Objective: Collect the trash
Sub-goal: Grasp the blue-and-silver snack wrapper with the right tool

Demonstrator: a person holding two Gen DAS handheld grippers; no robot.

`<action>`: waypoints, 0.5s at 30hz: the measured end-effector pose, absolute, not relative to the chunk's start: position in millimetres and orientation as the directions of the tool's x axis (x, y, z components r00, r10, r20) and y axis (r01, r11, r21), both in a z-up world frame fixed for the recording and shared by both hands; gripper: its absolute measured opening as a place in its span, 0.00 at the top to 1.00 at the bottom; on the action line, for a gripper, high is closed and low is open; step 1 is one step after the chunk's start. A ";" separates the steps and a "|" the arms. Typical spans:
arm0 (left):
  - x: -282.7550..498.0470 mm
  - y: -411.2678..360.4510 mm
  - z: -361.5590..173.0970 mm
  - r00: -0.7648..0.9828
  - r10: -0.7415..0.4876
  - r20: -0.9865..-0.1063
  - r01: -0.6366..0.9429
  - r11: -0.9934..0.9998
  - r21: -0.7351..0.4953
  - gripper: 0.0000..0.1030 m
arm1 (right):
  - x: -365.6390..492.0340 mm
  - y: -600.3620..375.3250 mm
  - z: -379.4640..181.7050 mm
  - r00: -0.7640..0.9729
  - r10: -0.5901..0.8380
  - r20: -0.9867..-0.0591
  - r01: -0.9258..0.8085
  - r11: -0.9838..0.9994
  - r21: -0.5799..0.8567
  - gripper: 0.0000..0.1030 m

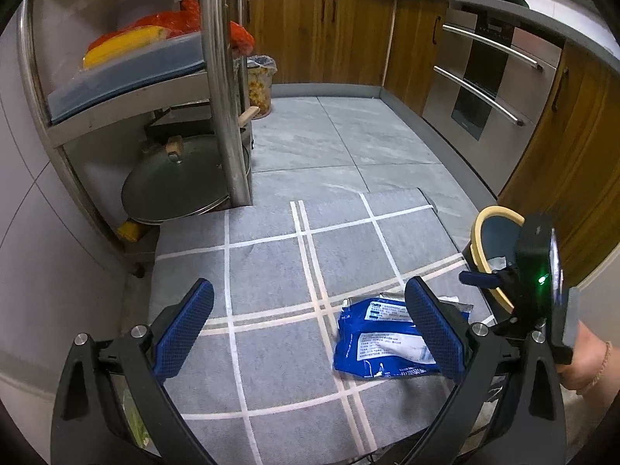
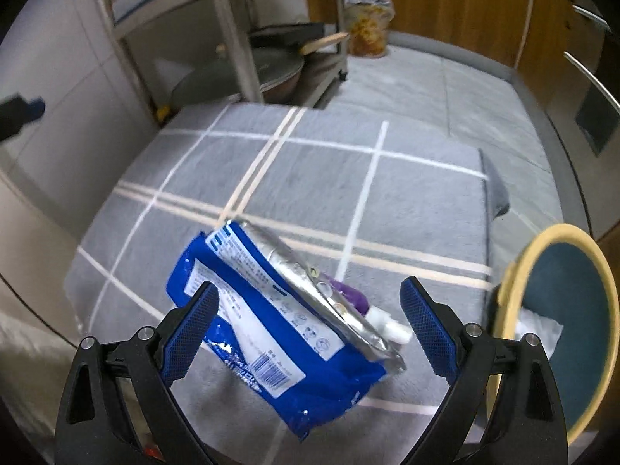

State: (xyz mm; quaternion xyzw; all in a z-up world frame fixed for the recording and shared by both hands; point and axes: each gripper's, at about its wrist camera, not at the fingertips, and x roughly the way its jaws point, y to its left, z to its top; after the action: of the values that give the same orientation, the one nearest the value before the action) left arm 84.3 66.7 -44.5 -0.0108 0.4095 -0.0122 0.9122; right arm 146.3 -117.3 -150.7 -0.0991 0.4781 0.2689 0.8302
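Blue foil wrapper (image 2: 271, 333), white label panel w/ barcode, silver inner edge showing, lies crumpled on grey mat (image 2: 310, 178) w/ pale grid lines. In right wrist view it sits between the spread fingers of right gripper (image 2: 308, 329); no pad touches it, jaws wide apart. A small purple-and-white item (image 2: 372, 310) pokes out from under wrapper's silver edge, too small to ID.

Left gripper (image 1: 308, 333) also has jaws spread wide, nothing between pads. Its right pad (image 1: 434, 333) overlaps the wrapper (image 1: 372, 343) in view; contact cannot be told.

Bin (image 2: 562, 306), cream rim, dark teal inside, just right of wrapper at mat edge; something white crumpled inside. In left view the right gripper's body w/ green LED hides part of the bin (image 1: 496, 232); person's hand (image 1: 589, 360) behind it.

Bkgd: steel rack (image 1: 221, 77) w/ pot lid (image 1: 178, 178) on low shelf, wood cabinets (image 1: 321, 31), oven (image 1: 488, 89), lined bucket (image 1: 259, 81) by the cabinets.
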 end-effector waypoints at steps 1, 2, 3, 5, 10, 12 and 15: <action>87.3 66.8 -46.3 0.660 -0.028 -0.751 0.011 1.000 -0.027 0.06 | 149.1 -115.3 -152.2 0.390 0.356 -0.849 -0.546 0.832 0.098 0.09; 91.1 66.9 -48.5 0.653 -0.026 -0.757 0.007 1.000 -0.029 0.06 | 153.1 -112.9 -152.7 0.381 0.363 -0.850 -0.553 0.826 0.104 0.09; 96.8 67.6 -51.9 0.642 -0.027 -0.766 0.001 0.999 -0.035 0.06 | 155.2 -111.0 -153.1 0.374 0.370 -0.850 -0.562 0.820 0.110 0.09; 104.5 67.8 -56.8 0.628 -0.036 -0.777 -0.006 0.999 -0.051 0.06 | 159.4 -108.2 -155.0 0.355 0.384 -0.852 -0.578 0.806 0.123 0.09; 118.1 56.8 -64.3 0.609 -0.057 -0.791 0.024 0.998 -0.054 0.06 | 160.6 -103.8 -166.8 0.306 0.378 -0.874 -0.608 0.784 0.126 0.20; 120.4 49.1 -66.7 0.600 -0.072 -0.797 0.050 0.997 -0.052 0.06 | 159.1 -100.5 -169.8 0.314 0.335 -0.888 -0.628 0.775 0.070 0.38; 121.4 40.7 -66.9 0.599 -0.085 -0.796 0.073 0.996 -0.051 0.06 | 158.0 -100.9 -169.7 0.302 0.343 -0.889 -0.641 0.764 0.077 0.55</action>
State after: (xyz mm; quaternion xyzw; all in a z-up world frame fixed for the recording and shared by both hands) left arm 121.4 40.7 -66.9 -0.0067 0.4456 -0.0443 0.8941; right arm 158.0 -100.9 -169.7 -0.1479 0.5028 0.3103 0.7931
